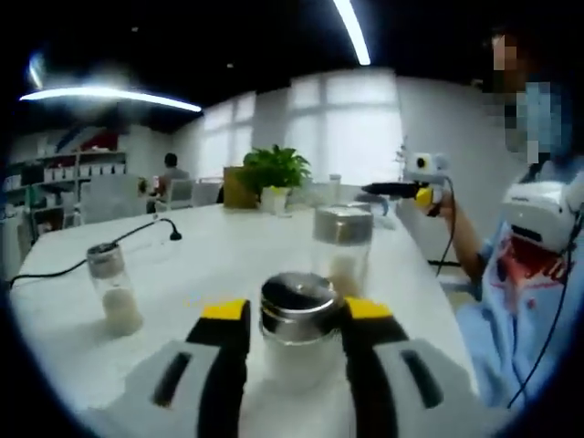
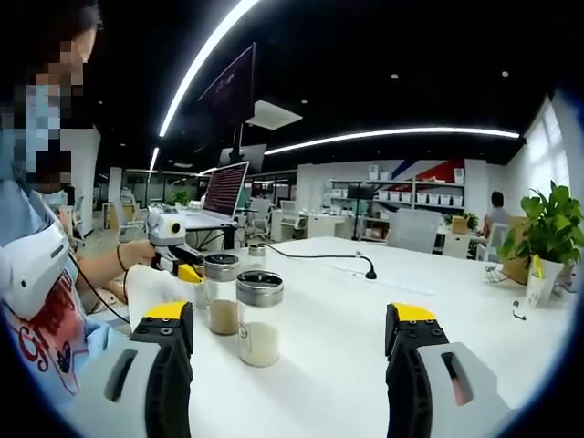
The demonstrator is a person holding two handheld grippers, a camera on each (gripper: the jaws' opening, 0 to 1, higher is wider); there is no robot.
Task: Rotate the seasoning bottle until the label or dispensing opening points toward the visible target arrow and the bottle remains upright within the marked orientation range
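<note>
In the left gripper view, our left gripper [image 1: 297,333] is closed around the nearest seasoning bottle [image 1: 298,327] just under its steel cap, upright on the white table [image 1: 219,246]. We see no arrow; we should twist slowly, keeping it vertical. Our right gripper [image 2: 287,333] hangs open, empty, short of two bottles [image 2: 242,310].

A white worktop [image 1: 219,246] carries three glass seasoning bottles with metal caps: one at the near edge [image 1: 299,333], one just behind it [image 1: 342,246], and one well apart to the side [image 1: 114,287]. A black cable [image 1: 109,246] lies across the surface. A potted plant [image 1: 274,173] stands at the far end.
</note>
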